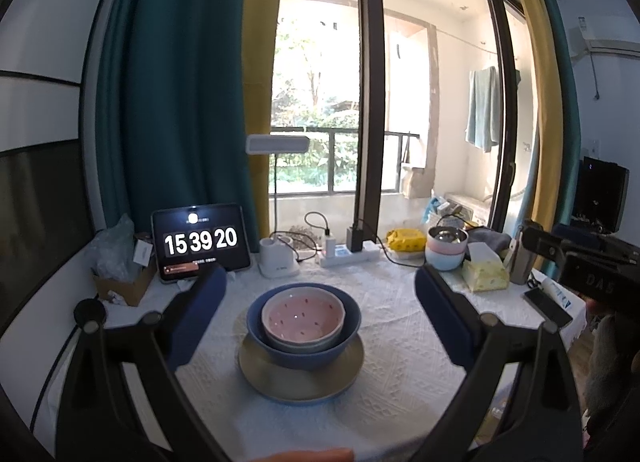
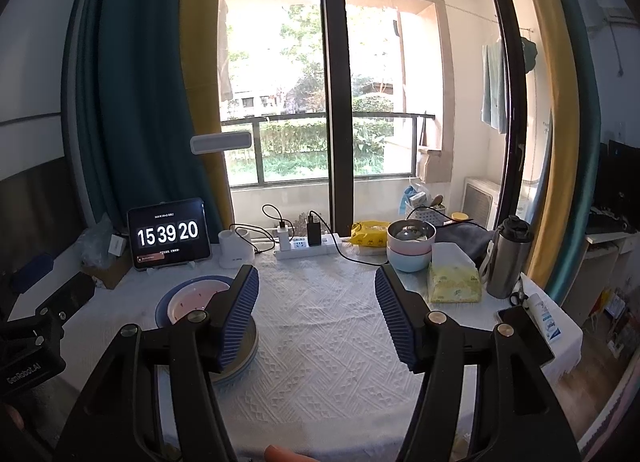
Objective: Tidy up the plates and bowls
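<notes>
Blue ribbed pads of the right gripper stand wide apart over bare tablecloth, holding nothing. Just outside its left pad sits the stack: pink bowl nested in the blue bowl on the plate. From the other wrist, the left gripper is equally spread and empty, with the stack between and beyond its pads. Closing on only the top bowl's rim could tip it or drag the whole stack sideways
</notes>
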A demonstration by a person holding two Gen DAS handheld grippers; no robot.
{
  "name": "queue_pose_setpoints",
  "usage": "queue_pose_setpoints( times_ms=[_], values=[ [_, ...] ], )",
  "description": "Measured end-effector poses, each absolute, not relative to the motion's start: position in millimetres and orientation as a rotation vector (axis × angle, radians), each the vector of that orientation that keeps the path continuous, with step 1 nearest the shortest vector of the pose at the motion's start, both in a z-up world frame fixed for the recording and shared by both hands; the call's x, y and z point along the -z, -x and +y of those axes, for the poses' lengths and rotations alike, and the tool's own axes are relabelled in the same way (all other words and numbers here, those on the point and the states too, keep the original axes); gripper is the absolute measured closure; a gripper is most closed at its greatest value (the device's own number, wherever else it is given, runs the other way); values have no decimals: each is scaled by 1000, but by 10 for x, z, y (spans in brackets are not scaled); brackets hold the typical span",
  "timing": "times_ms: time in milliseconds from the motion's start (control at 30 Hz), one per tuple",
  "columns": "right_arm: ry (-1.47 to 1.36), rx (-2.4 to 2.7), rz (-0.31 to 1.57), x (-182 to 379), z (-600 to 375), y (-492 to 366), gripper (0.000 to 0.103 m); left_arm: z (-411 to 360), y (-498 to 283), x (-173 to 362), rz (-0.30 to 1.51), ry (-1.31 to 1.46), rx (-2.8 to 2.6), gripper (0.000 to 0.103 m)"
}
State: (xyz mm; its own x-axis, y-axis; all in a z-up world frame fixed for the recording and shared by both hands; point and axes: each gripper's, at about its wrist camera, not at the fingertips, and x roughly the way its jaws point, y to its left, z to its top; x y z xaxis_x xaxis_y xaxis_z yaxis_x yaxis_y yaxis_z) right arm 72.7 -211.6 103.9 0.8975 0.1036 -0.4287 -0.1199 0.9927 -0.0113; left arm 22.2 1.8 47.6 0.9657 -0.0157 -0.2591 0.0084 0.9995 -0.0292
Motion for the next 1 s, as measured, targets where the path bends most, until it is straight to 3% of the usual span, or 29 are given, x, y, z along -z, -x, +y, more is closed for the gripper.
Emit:
queue_pose_setpoints(
  times_ms=[1000],
  values=[
    [35,-137,450,-1019,-2128,-727,39,-28,-230,-439,270,29,10,7]
  ],
)
